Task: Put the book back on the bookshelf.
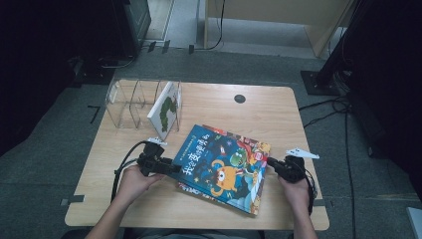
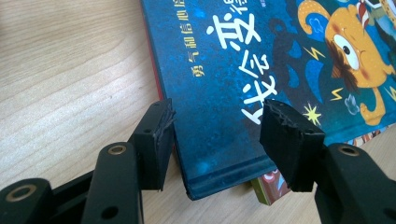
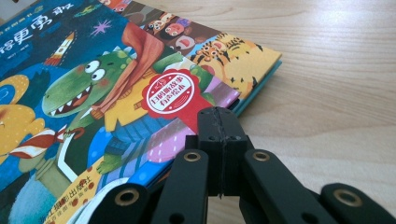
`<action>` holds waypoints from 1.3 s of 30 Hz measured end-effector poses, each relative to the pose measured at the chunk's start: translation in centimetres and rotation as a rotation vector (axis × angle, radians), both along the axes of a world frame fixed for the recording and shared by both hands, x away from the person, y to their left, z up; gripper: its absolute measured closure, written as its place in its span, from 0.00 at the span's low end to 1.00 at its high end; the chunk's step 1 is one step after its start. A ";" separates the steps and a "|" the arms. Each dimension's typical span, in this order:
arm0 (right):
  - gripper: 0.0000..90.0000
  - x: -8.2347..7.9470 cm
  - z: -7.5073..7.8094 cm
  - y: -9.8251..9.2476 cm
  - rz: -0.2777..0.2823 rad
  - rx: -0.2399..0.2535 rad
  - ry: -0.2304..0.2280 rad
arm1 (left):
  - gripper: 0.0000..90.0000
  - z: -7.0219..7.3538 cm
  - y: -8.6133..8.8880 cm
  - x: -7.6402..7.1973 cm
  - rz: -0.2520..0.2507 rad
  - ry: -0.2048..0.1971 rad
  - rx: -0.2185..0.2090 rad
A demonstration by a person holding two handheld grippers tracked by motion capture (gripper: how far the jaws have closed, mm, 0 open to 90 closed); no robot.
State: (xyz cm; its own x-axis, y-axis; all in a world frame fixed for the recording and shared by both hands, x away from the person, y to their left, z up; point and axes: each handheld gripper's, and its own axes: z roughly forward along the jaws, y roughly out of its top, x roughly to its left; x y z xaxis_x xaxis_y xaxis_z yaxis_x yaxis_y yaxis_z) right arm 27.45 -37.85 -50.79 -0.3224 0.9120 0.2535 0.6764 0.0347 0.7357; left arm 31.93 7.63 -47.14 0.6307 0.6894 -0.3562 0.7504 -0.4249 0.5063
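left gripper (image 2: pixel 215 135) gaping, straddling blue book (image 1: pixel 224 167) corner at 12 o'clock | right gripper (image 3: pixel 218 121) pinched empty, nosing book's 3 o'clock edge

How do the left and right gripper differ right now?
The left gripper has its jaws apart, straddling the blue book at its spine corner; the right gripper is shut with nothing between its jaws, its tip over the book's opposite edge. Both are black, hand-held, aimed at the book.

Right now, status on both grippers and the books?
Left gripper open, straddling blue book corner. Right gripper shut at stack's far edge. Clear rack behind, nothing blocking.
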 end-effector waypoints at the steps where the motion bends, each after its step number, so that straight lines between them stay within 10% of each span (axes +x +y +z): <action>1: 1.00 0.1 0.0 -0.1 -0.001 0.000 -0.002 | 0.50 0.0 0.0 0.1 -0.002 -0.001 0.000; 39: 1.00 -5.0 0.6 2.4 0.109 -0.029 -0.013 | 0.46 -0.8 -2.0 6.1 -0.010 0.022 0.046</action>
State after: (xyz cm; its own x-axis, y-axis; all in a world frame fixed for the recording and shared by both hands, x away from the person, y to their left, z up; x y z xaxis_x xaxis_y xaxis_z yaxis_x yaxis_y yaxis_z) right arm 22.45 -35.47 -50.18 -0.4232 0.8782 0.2230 0.6578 0.1286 0.7422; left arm 38.05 5.60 -47.95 0.6299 0.6991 -0.3384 0.7568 -0.4547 0.4695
